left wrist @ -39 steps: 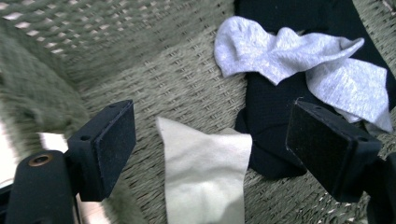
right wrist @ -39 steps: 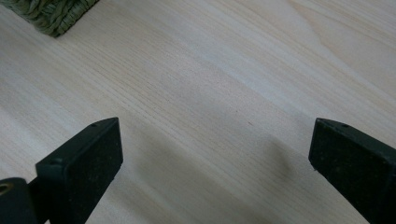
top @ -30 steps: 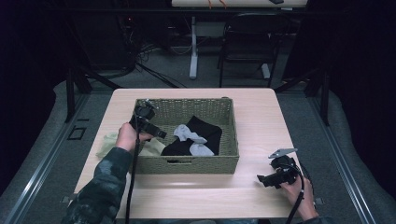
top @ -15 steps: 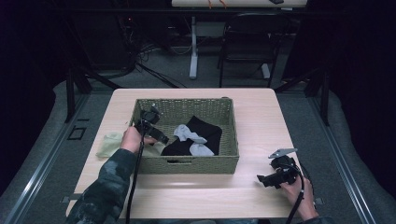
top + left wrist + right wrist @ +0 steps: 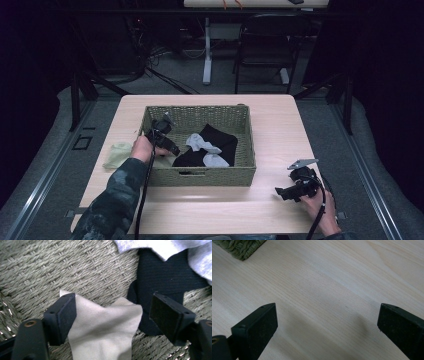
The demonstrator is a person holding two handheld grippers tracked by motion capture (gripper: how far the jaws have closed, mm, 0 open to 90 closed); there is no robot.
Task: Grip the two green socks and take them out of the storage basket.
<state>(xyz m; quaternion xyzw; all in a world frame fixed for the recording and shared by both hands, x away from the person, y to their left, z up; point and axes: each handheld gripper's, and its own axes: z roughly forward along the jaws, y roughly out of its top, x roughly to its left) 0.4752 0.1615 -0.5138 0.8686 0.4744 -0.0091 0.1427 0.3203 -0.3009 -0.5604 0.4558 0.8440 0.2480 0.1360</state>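
Basket wall point(image 5: 200, 176) between claws

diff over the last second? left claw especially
The left claw moved from the table left of the basket, over its left wall, into it, uncovering the pale green cloth on the table. Its jaws stand open around a beige sock on the basket floor. The right claw, the black sock and the grey socks did not move.

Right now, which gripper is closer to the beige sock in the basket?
Left. The left gripper is inside the basket with its open jaws either side of the beige sock. The right gripper sits on the table outside the basket's right corner.
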